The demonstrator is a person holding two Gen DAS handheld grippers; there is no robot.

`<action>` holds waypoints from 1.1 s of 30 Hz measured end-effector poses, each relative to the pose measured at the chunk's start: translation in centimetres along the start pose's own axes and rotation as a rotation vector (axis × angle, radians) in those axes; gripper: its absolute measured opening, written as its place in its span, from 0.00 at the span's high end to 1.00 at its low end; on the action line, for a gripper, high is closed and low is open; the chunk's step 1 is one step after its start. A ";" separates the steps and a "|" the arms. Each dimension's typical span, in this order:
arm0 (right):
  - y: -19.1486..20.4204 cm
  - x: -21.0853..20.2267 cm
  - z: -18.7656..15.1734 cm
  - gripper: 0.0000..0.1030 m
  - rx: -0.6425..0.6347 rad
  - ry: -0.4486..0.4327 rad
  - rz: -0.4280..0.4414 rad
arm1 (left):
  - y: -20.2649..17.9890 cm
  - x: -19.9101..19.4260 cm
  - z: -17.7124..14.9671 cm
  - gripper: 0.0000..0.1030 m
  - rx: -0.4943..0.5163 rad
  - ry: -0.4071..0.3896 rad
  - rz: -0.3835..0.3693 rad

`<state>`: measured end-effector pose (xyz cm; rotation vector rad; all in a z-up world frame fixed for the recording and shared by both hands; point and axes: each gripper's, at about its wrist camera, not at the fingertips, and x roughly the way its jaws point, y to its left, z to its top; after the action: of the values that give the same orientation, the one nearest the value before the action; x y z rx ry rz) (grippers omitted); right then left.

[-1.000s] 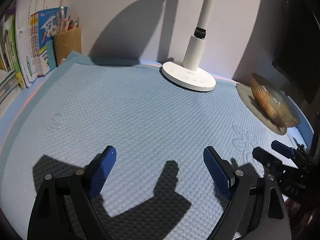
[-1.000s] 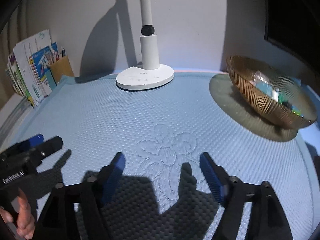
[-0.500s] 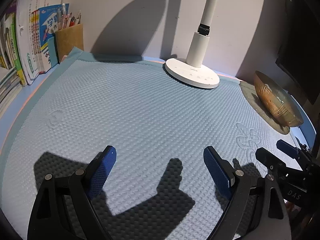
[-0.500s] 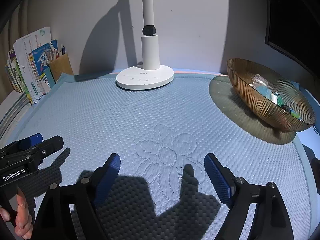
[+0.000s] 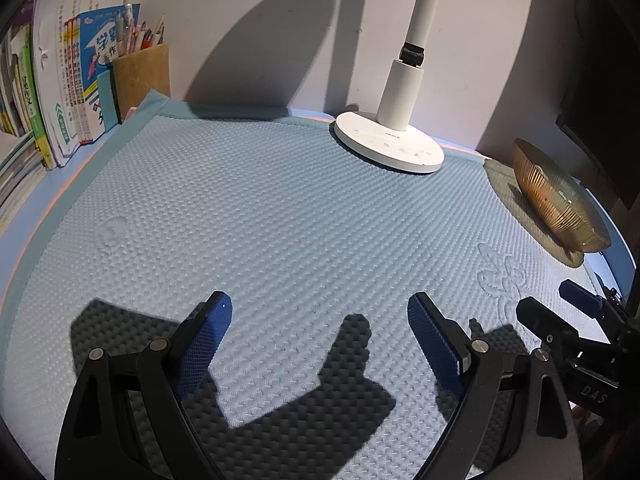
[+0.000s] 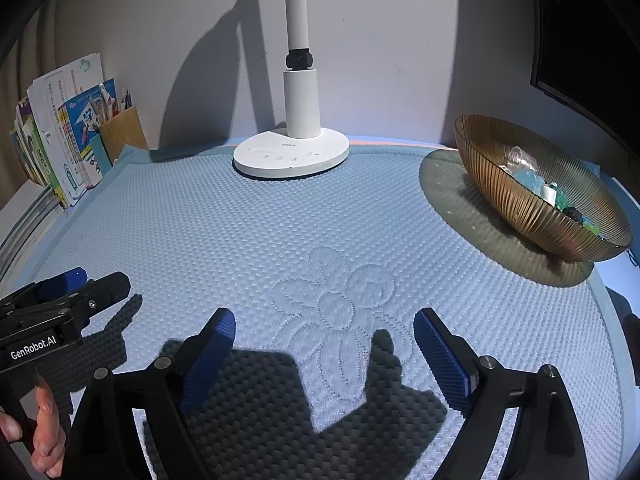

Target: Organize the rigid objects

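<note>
An amber ribbed glass bowl stands at the right of the blue mat and holds several small items, pale blue, white and dark. The bowl also shows side-on in the left wrist view. My right gripper hovers over the embossed flower in the mat; its jaws are opening and nothing is between them. My left gripper is open and empty over bare mat to the left. Each gripper shows at the edge of the other's view: the right gripper and the left gripper.
A white lamp base with its pole stands at the back centre. A brown pen holder and upright books fill the back left corner. A dark screen hangs at the right. A hand grips the left tool.
The right gripper's jaws have spread wider. The left gripper's jaws keep the same width, and both hands stay about where they were.
</note>
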<state>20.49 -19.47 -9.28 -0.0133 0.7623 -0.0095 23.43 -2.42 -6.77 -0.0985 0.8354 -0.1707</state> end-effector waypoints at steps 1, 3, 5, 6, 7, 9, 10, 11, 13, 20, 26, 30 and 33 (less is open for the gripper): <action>0.0 0.0 0.0 0.13 0.001 -0.001 0.001 | 0.1 0.1 0.0 0.13 0.002 0.001 0.000; 0.1 -0.1 0.0 0.13 0.003 -0.002 0.000 | 0.1 0.1 0.1 0.13 0.003 0.005 -0.003; 0.2 -0.1 0.0 0.13 0.005 -0.002 -0.002 | 0.3 0.3 0.2 0.13 0.001 0.010 -0.008; 0.2 -0.1 0.0 0.13 0.005 -0.002 -0.002 | 0.4 0.3 0.2 0.13 -0.001 0.012 -0.010; 0.2 -0.1 0.0 0.12 0.005 -0.002 -0.001 | 0.5 0.4 0.3 0.13 -0.002 0.013 -0.011; 0.2 -0.1 0.0 0.12 0.004 -0.002 0.000 | 0.6 0.4 0.3 0.13 -0.003 0.016 -0.012; 0.2 -0.1 0.0 0.12 0.004 -0.001 0.000 | 0.6 0.5 0.3 0.13 -0.001 0.016 -0.012; 0.2 -0.1 0.0 0.12 0.004 -0.001 0.001 | 0.6 0.5 0.4 0.13 0.001 0.017 -0.012; 0.3 -0.1 0.0 0.12 0.007 -0.002 0.000 | 0.7 0.6 0.4 0.13 0.004 0.019 -0.013; 0.6 -0.3 -0.1 0.12 0.009 -0.004 0.003 | 0.9 0.8 0.5 0.13 0.004 0.026 -0.016; 0.6 -0.3 0.0 0.12 0.022 -0.005 0.004 | 0.9 0.8 0.5 0.13 0.002 0.028 -0.017; 0.5 -0.3 0.0 0.12 0.022 -0.005 0.005 | 1.0 0.9 0.5 0.13 0.000 0.031 -0.020; 0.5 -0.3 0.0 0.12 0.022 -0.004 0.006 | 1.0 0.9 0.5 0.13 -0.001 0.032 -0.021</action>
<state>20.26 -18.97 -9.09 0.0095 0.7579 -0.0124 24.50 -1.56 -7.26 -0.1057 0.8665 -0.1915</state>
